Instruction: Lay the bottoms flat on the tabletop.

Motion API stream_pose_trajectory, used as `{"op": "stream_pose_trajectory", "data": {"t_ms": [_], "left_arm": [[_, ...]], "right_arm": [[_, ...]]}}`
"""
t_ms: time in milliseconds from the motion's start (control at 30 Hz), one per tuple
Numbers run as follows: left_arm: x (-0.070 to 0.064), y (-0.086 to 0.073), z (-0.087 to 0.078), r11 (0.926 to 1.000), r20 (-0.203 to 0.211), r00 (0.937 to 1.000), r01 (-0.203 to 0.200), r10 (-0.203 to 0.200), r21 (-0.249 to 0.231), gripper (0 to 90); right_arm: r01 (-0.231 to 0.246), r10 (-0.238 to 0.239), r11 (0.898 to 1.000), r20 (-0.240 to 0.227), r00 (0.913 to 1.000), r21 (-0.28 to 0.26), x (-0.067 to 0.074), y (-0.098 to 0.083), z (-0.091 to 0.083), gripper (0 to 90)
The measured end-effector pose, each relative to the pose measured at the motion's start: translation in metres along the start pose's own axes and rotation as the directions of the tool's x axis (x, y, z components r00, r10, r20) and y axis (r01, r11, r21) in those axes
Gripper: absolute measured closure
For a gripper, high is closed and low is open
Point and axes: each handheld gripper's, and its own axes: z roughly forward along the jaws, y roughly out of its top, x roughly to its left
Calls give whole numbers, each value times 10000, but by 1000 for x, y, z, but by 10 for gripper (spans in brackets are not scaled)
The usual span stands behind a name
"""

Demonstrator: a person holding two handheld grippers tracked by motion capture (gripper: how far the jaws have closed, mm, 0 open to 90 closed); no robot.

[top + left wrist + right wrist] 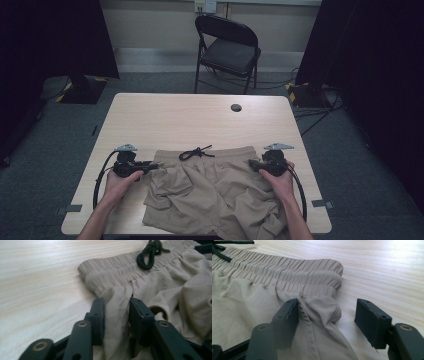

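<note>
Tan shorts flat on the table, waistband away from the person, black drawstring midway between the two grippers. Left gripper at the shorts' left side just below the waistband — jaws clamped on a fold of side-seam cloth. Right gripper at the opposite side, jaws apart; a puff of cloth against one pad, the other pad clear over bare wood.
</note>
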Motion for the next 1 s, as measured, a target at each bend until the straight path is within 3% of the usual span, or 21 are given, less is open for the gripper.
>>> {"op": "stream_pose_trajectory", "data": {"t_ms": [33,200,300,333,367,433,533,667,733,767,867,967,1000], "left_arm": [[1,-2,-1,9999,134,9998,118,-117,-32,703],[-2,0,3,9999,223,9997,-97,95,86,748],[-3,0,9,10000,334,9994,49,-49,-26,833],[-3,0,9,10000,334,9994,49,-49,-26,858],[-3,0,9,10000,316,9995,74,-72,-42,873],[-2,0,9,10000,320,9995,52,-50,-40,885],[-2,1,5,9996,397,9991,144,-134,-230,888],[-6,6,-4,9978,449,9990,30,0,-661,888],[-10,9,-9,9958,453,9989,-60,102,-911,888],[-13,12,-14,9930,524,9984,-133,196,-1176,888],[-17,17,-20,9907,475,9978,-394,460,-1300,888],[-24,28,-31,9831,505,9962,-618,715,-1722,888],[-28,37,-39,9772,436,9950,-799,901,-1969,888]], "right_arm": [[50,-50,10000,-14,10000,-33,1,-2,1,388],[9,-15,9997,-234,9997,-225,3,-5,-1,521],[-55,45,9997,-406,9992,-245,6,-5,-1,723],[-55,45,9997,-406,9992,-245,6,-5,-1,723],[-427,401,9983,-629,9972,-402,3,-5,-4,814],[-424,387,9973,-625,9973,-597,3,-3,-8,862],[-357,312,9969,-635,9975,-706,6,0,-13,875],[-327,221,9913,-833,9963,-1277,10,11,-29,881],[-309,187,9890,-846,9962,-1446,11,14,-33,882],[-286,127,9837,-898,9959,-1776,14,20,-41,882],[-299,113,9783,-912,9958,-2049,16,27,-48,883],[-288,69,9660,-857,9963,-2569,17,38,-62,884],[-261,24,9617,-870,9962,-2727,16,40,-65,884]]}}
